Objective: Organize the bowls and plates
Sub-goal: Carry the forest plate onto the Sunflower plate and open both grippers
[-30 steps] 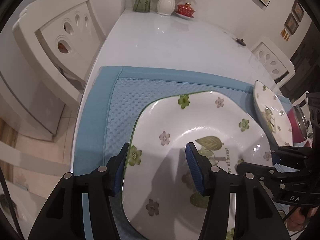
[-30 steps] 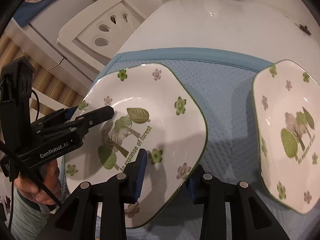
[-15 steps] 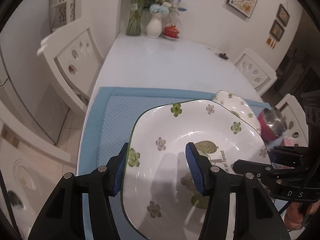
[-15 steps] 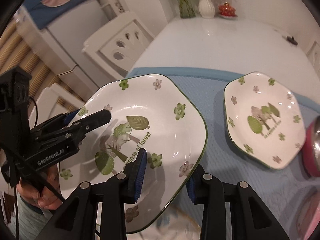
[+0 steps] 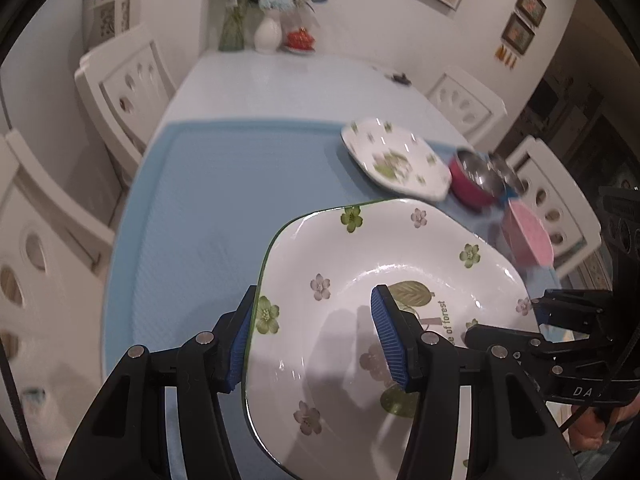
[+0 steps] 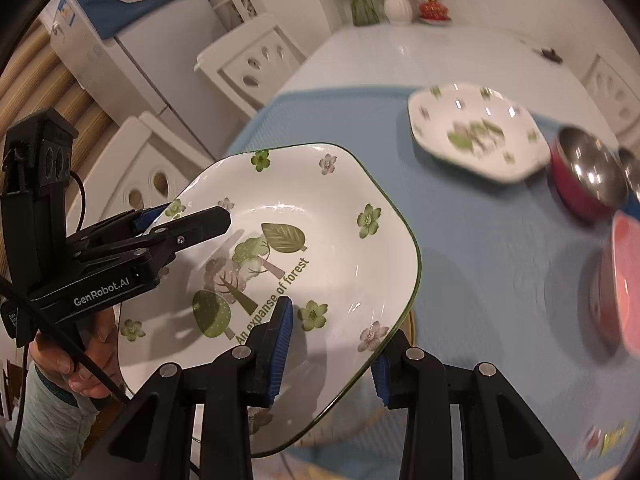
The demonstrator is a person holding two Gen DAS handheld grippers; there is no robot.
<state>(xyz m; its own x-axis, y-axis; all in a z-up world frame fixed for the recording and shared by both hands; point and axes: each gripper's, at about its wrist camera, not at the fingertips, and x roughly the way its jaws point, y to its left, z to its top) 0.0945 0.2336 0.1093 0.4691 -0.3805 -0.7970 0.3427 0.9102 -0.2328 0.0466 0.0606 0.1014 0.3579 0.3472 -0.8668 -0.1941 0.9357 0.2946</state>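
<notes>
Printed in green on the white floral square ceramic plate (image 6: pixel 304 240), beside its tree motif: "An expanse of forest"; in the left wrist view only "of forest" legible on that plate (image 5: pixel 400 280), rest hidden behind a blue pad; in white on the black plastic left tool (image 6: pixel 148 224): "GenRobot.AI"; on the black right tool (image 5: pixel 536 322), partly cut off: "DA"; small white label on the cable end, too tiny to read.

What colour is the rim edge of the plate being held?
Dark green, on the white floral plate; clearest in the right wrist view.
</notes>
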